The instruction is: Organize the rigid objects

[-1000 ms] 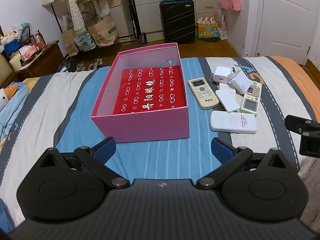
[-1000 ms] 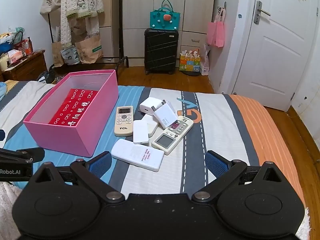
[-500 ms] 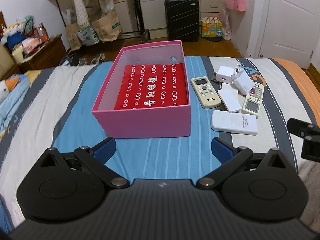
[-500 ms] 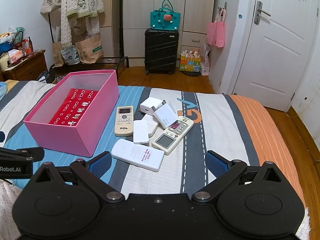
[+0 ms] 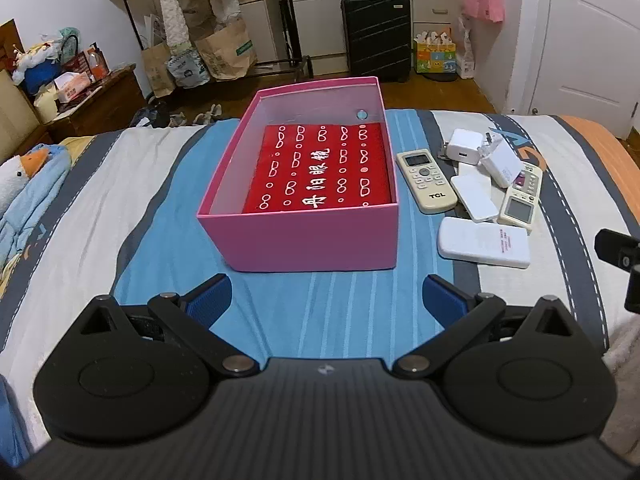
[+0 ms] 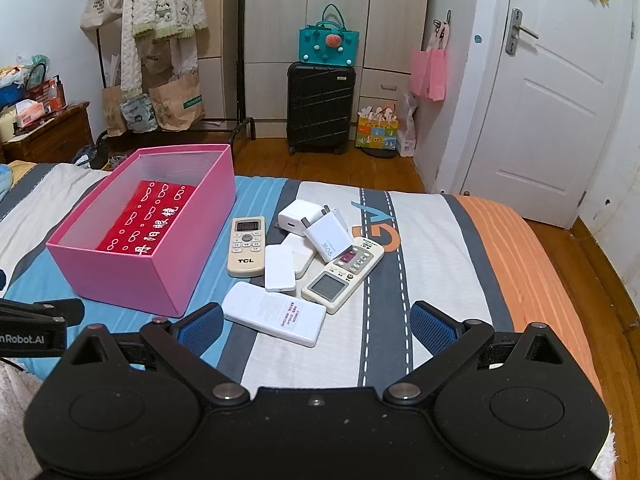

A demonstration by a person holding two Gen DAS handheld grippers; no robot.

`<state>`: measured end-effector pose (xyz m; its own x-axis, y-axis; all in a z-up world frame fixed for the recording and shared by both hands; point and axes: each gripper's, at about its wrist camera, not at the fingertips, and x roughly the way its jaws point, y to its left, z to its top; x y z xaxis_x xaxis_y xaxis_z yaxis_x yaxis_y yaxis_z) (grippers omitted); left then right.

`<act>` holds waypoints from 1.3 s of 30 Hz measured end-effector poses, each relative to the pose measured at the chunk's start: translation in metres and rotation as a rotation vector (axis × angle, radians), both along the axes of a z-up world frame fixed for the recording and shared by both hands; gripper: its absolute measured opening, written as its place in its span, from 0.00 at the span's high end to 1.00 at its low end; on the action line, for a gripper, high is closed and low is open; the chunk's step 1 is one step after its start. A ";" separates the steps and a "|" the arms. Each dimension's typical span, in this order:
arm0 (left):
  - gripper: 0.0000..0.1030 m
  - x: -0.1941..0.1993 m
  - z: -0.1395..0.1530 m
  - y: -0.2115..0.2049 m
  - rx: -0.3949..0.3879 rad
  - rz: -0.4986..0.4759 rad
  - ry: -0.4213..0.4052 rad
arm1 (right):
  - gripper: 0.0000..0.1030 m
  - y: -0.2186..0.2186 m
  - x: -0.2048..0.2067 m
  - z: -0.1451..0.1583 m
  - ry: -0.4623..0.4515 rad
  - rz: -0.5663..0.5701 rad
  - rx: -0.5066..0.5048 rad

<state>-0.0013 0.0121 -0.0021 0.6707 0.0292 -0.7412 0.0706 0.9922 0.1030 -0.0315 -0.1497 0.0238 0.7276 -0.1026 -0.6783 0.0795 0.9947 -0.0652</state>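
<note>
An open pink box with a red printed sheet inside sits on the bed. To its right lies a pile of rigid things: a beige TCL remote, a white power bank, a second remote with a screen, a white slab and two white chargers. My left gripper is open and empty, just short of the box. My right gripper is open and empty, with the power bank just ahead of it.
The striped bedspread runs to an orange edge at the right. A stuffed duck lies at the bed's left. Beyond the bed stand a black suitcase, a clothes rack and a white door.
The left gripper has drifted back and leftwards, so the box looks a little smaller and farther right. The right gripper has barely moved. Nothing on the bed has moved.
</note>
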 end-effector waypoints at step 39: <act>0.00 -0.006 0.004 0.011 -0.055 0.000 -0.010 | 0.02 0.001 0.002 -0.003 0.017 -0.002 -0.017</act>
<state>-0.0068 0.0230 0.0023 0.6784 -0.0116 -0.7346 0.0701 0.9963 0.0490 -0.0299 -0.1484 0.0213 0.7160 -0.1157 -0.6884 0.0804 0.9933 -0.0834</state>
